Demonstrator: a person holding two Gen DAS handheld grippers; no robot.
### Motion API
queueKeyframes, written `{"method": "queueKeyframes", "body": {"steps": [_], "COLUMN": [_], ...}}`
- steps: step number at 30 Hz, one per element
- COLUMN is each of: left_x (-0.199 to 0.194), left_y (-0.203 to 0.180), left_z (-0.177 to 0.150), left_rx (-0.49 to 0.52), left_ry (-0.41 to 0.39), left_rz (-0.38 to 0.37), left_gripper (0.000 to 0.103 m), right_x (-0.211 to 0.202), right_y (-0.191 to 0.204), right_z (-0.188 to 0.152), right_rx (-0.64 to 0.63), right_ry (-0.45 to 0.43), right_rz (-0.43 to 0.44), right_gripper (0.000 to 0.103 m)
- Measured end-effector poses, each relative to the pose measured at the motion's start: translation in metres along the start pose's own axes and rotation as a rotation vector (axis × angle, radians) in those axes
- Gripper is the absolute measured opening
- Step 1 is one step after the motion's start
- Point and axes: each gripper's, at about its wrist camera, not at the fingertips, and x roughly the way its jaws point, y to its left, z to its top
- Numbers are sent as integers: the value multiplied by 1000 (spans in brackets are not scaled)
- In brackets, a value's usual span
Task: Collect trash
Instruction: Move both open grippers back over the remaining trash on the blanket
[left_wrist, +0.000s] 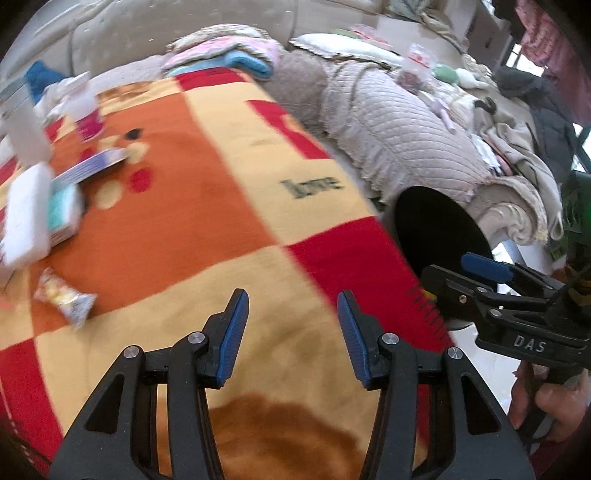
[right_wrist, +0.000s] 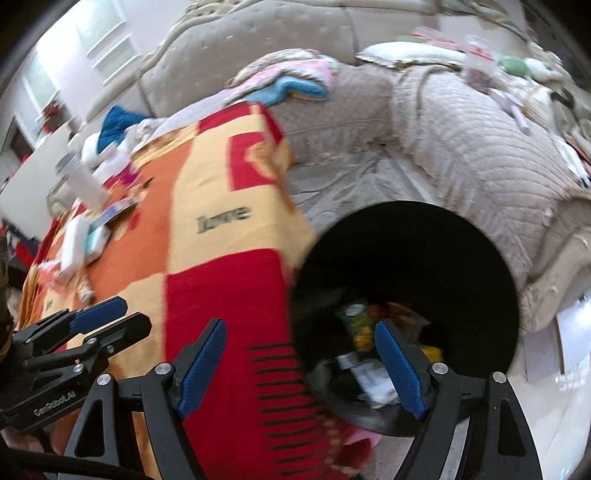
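Snack wrapper (left_wrist: 64, 299) on blanket (left_wrist: 207, 221), well left of empty, parted left gripper (left_wrist: 291, 306); right gripper (right_wrist: 301, 334) likewise gaping.

Probably home: sofa (right_wrist: 258, 48), blanket (left_wrist: 221, 206).

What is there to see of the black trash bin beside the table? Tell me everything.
The black trash bin is round, with smooth dark walls that look like plastic. It stands on the floor, open at the top, hard against the edge of the red and orange blanket and in front of the quilted sofa. Inside lie crumpled wrappers and paper scraps, too blurred to name. Neither hand-held gripper touches it.
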Motion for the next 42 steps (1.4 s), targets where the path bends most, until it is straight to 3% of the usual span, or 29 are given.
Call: {"method": "queueKeyframes", "body": {"steps": [11,16,20,24,28,31,38,42], "left_x": [-50,-82,-100,-104,-90,-79,-93,-109], "left_y": [112,181,232,274,305,313,327,337], "left_z": [-18,-25,-19,2,16,12,-44,-74], "left_rx": [-178,-315,-447,-531,-586,-561,-512,-579], "left_ry": [-32,-86,-151,-177,-146,-81,0,-21], "left_rz": [122,190,215,261,306,339,366,292], "left_gripper": [48,48,60,65,65,65,65,65], "right_x": [31,40,45,51,56,59,69,75], "right_y": [101,147,175,197,209,213,224,240], "right_z": [4,7,9,12,12,12,17,21], "right_rx": [-179,-258,-301,-329,-344,-350,-356,-392], "right_ry": [62,74,77,84,94,102,112,102], "right_rz": [117,180,211,232,242,247,269,308], "right_gripper": [81,82,84,84,84,85,85,88]}}
